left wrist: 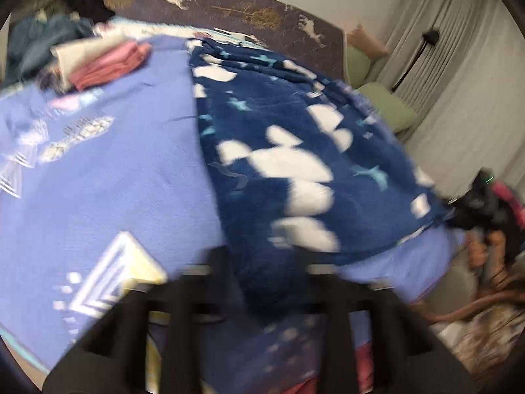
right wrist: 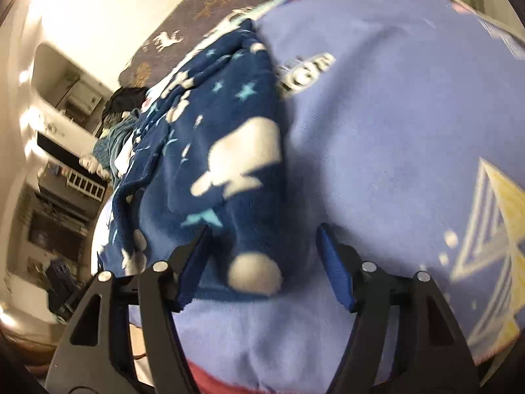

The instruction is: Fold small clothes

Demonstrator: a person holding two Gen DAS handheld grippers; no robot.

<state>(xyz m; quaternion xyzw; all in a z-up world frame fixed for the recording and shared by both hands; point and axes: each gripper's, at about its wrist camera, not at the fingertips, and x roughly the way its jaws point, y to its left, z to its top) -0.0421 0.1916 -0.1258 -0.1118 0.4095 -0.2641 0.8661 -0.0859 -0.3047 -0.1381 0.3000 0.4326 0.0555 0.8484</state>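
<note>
Right wrist view is showing the right gripper (right wrist: 262,246) spread wide above the navy fleece garment (right wrist: 213,151), which is lying on the lilac blanket (right wrist: 393,151). Left gripper (left wrist: 262,262) is blurring; its spread cannot be told, over the same garment (left wrist: 279,151).

Both wrist views close above bed, sharing navy fleece garment (left wrist: 279,151) (right wrist: 213,138)

navy fleece garment (left wrist: 288,164) on bed (left wrist: 115,180)

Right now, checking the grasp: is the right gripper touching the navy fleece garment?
Cannot tell. In the right wrist view, the open right gripper straddles the navy fleece garment's corner; blur hides contact.
</note>
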